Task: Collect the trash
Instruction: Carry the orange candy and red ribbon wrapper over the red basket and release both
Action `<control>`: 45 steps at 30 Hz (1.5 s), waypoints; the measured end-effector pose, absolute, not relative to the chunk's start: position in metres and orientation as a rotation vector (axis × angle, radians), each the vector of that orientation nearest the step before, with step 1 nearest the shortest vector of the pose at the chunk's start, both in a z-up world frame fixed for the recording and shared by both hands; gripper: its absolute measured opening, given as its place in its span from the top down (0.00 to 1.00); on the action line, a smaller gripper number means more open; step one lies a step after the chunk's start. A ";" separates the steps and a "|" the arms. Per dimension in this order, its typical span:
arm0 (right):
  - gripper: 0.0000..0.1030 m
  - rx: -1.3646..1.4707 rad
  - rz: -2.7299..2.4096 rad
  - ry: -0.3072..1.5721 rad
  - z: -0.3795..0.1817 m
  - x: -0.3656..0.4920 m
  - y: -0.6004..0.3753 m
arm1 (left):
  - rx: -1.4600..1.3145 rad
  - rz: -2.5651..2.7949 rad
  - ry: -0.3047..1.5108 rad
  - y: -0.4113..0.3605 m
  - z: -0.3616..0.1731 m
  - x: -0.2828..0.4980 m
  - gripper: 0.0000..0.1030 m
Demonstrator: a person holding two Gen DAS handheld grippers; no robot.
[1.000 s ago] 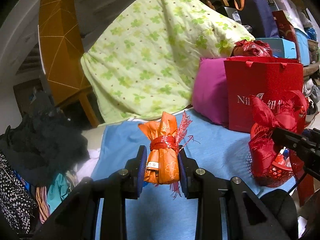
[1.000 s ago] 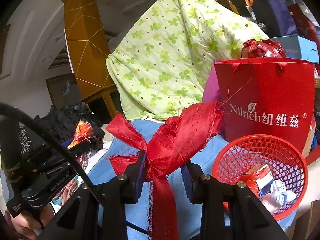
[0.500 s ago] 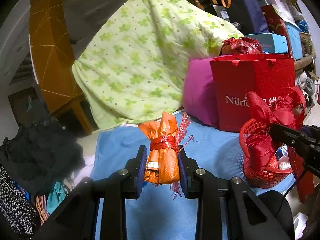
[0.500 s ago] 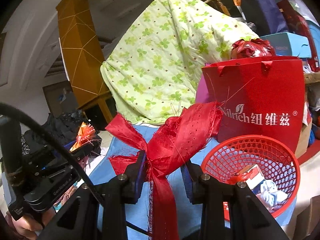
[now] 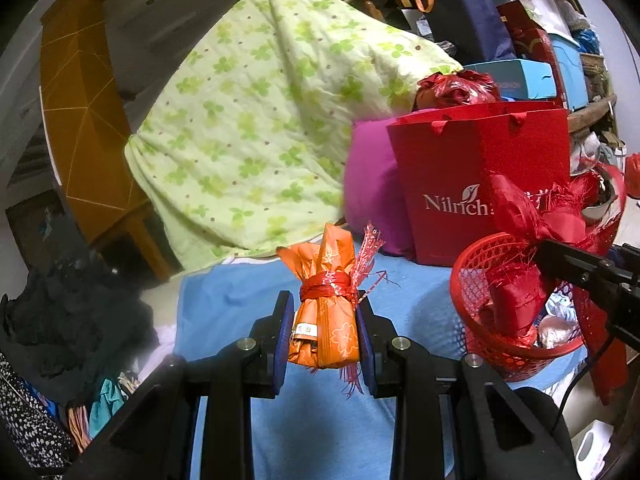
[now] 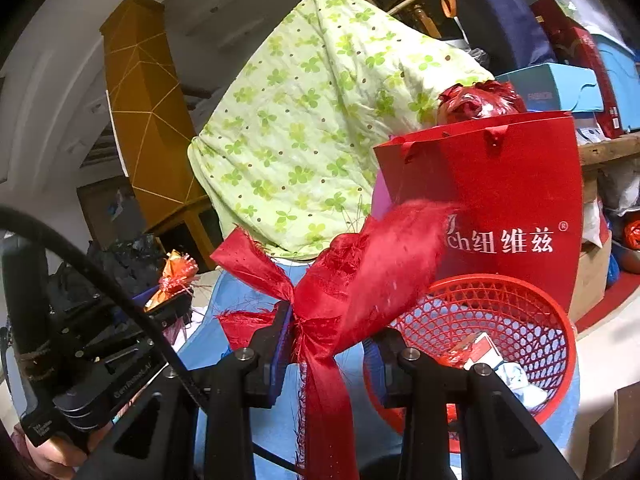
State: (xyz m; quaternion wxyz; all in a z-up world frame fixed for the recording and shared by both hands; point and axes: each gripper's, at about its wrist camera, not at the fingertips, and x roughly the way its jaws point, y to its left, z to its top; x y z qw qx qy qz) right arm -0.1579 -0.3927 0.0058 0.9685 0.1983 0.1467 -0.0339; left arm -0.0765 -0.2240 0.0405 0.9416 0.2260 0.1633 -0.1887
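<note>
Left gripper: pads pressed on both sides of an orange packet, which is bound at its waist with red ribbon. The packet stands upright at lower centre of the left view, clear of the blue cloth below it. In the right view the same gripper shows at left centre, with the packet's orange top poking above it.

Right gripper: pinching the knot of a frayed red bow. Its loops rise toward the upper right and a long tail hangs past the bottom edge of the frame. Both loads appear secure.

Red basket: lower right of the right view, resting on the blue cloth in front of the red bag. It already holds several pieces: a red-and-white carton, crumpled pale paper and some red scraps. In the left view the basket sits at right centre, with the bow and the right gripper at or over its near rim; whether the bow touches the mesh cannot be told.

Assessment: part of the trash is in the basket; two pieces are in hand and neither is released. The bow looks closest to deposit. The packet is well to the left of the basket and has further to go.

Remaining: both drops. No other loose trash is evident on the visible cloth. The clutter at the frame edges (green quilt, boxes, dark clothing) cannot be judged as trash or otherwise.
</note>
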 end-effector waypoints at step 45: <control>0.32 0.805 -0.144 0.251 -0.046 -0.189 -0.523 | 0.361 -0.823 0.594 -0.301 -0.015 -0.046 0.27</control>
